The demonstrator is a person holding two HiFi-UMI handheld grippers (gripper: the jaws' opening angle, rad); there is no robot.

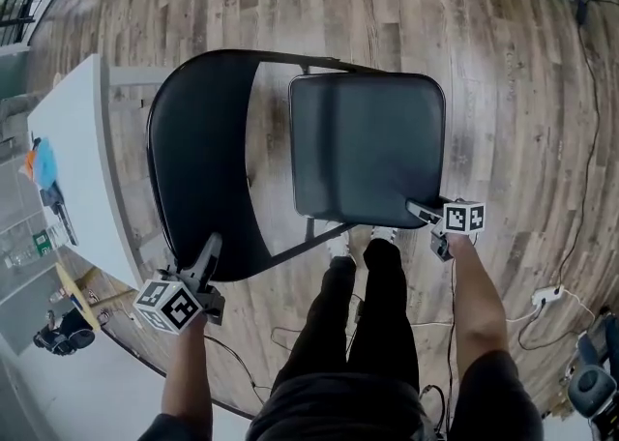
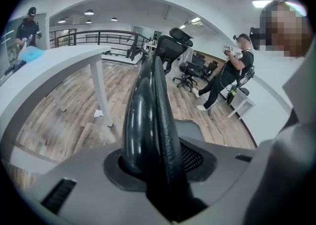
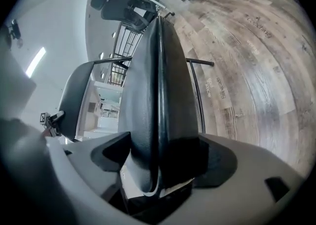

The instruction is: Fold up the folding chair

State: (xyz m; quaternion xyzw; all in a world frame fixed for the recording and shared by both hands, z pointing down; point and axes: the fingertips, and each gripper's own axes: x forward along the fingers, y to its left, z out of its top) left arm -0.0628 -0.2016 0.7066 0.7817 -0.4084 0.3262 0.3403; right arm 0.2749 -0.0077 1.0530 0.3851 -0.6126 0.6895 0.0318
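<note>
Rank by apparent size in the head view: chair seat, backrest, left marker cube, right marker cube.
1. Chair seat and backrest: too close to rank, and the backrest is seen at a slant.
2. Left marker cube: clearly smaller; it may simply sit nearer the camera than the other cube.
3. Right marker cube: smallest.

Wood-plank floor [image 1: 503, 91], white table [image 1: 82, 139], perhaps office chairs [image 2: 190, 68] beyond.

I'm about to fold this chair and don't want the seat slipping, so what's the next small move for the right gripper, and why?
Probably close the right gripper on the seat before lifting anything. Its jaws straddle the seat's front corner but look wide apart, not yet pressing, while the left gripper clamps the backrest rim and can steady it.
</note>
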